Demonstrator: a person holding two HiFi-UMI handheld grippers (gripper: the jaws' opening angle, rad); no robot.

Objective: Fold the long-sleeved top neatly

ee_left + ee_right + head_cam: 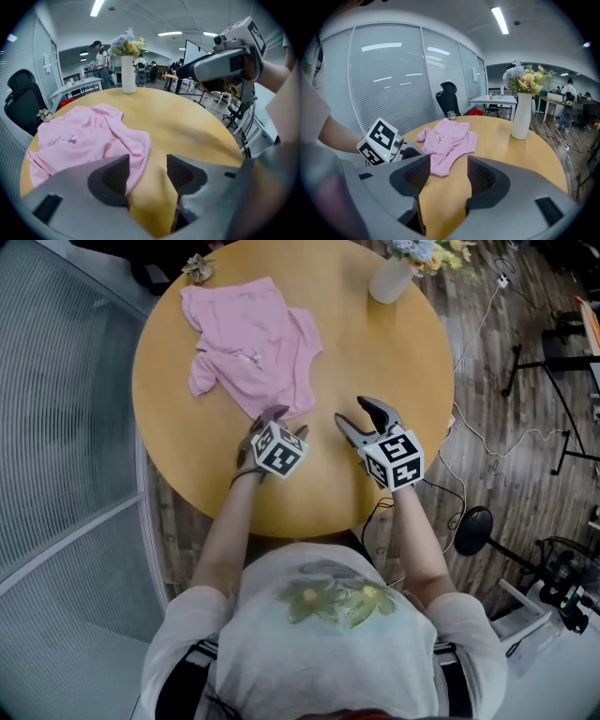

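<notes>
Head view looks steeply down on the round table (375,362). Both gripper views face low across it, sharing pink top (89,136) and vase (128,75).

light: bright, even, from ceiling strips (500,20) | shadows: soft | edges: fisheye-bent, dark corners | focus: near jaws slightly soft

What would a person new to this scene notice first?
A crumpled pink top lies on the far left of the round wooden table. The left gripper, open, hovers at the top's near edge, the right gripper, open, beside it. A white flower vase stands at the far edge.
</notes>
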